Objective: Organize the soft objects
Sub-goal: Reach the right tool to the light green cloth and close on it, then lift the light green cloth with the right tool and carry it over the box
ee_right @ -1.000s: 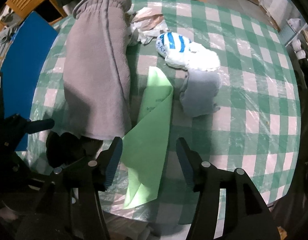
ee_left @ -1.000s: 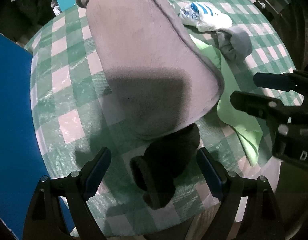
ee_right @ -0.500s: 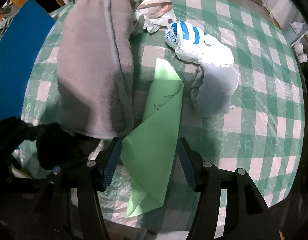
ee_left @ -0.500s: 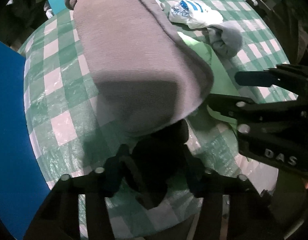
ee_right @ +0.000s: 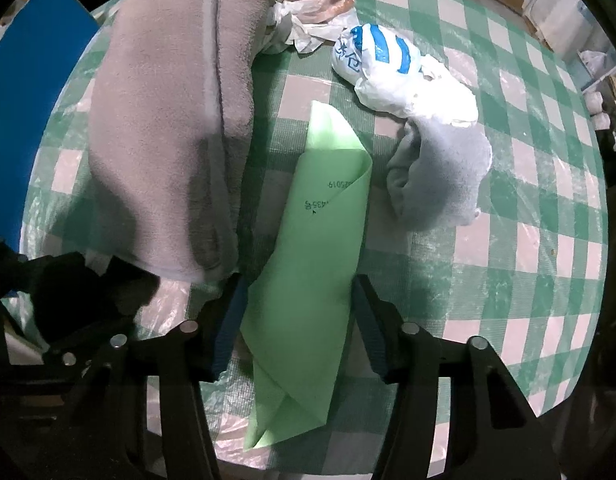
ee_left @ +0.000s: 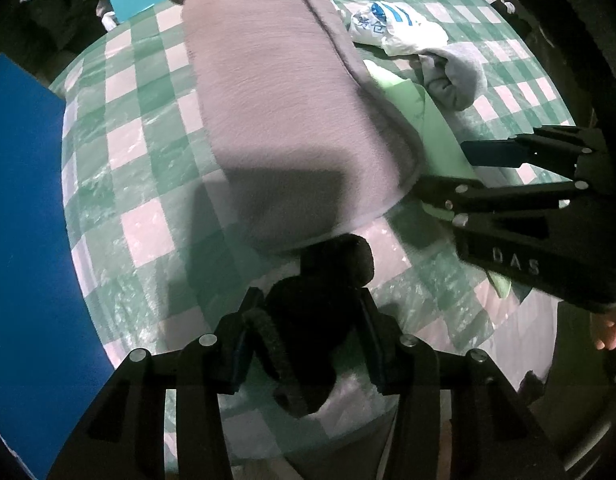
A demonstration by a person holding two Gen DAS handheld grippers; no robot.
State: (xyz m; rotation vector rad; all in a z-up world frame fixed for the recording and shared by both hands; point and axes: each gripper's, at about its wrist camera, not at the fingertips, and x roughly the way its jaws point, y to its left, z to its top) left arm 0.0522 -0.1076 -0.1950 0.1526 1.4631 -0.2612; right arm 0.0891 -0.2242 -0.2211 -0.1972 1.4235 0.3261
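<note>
The left tool points down at the near rim of the round surface covered in green-and-white checked plastic cloth. Its jaws are closing, and the blue pads already squeeze both flanks of the small black fuzzy rolled sock, so this reads as a pinch made for lifting it off the rim. The sock sits at about 6 o'clock of the surface in the left wrist view, with its far end touching the near edge of the long grey fleece towel, which stretches away toward 12 o'clock. That overlap probably explains a grip low on the free end, clear of the towel.

The right tool straddles the folded pale-green sheet with small printed characters. Its jaws are closing too, but both pads look just clear of the sheet's edges, so nothing is held yet. The sheet lies lengthwise from 12 to 6 o'clock, just beside the towel's right edge.

The black sock looks plush, dense and bunched into a lump, with a folded cuff toward the camera. At 2 o'clock of the sheet lies a crumpled light-grey sock, touching a white plastic bag with blue stripes.
</note>
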